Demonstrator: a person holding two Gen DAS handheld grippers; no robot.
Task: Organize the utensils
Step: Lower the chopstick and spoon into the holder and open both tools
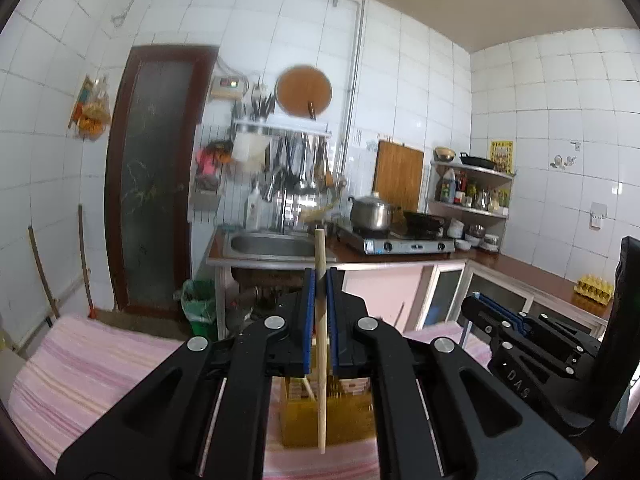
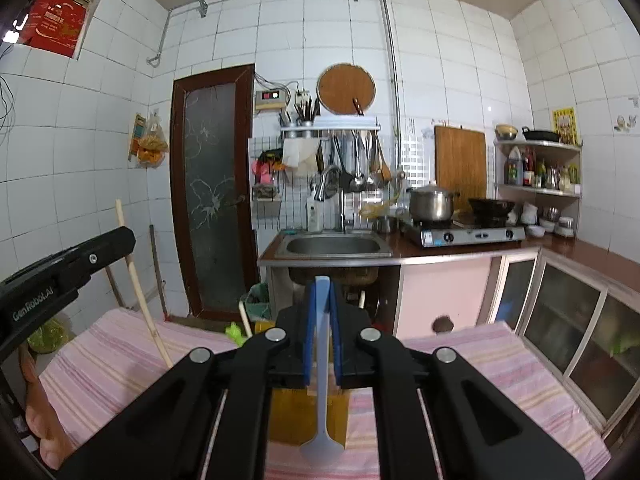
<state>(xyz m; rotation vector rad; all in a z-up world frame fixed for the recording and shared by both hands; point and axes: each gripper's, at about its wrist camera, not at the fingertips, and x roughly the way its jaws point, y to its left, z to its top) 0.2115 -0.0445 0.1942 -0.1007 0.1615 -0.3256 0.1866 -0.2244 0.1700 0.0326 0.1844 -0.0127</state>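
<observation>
Below both tools lies a pink striped cloth (image 2: 500, 364), with open air ahead before the sink (image 2: 333, 245) and stove (image 2: 468, 234). The left tool (image 1: 319, 280) is clamped nearly shut on an upright wooden chopstick (image 1: 321, 364), over a yellowish holder (image 1: 348, 420). The right tool (image 2: 320, 292) pinches a pale blue spoon (image 2: 321, 420) by its handle, bowl hanging down, probably over that same holder. Only the left view shows wooden pieces inside the holder.
</observation>
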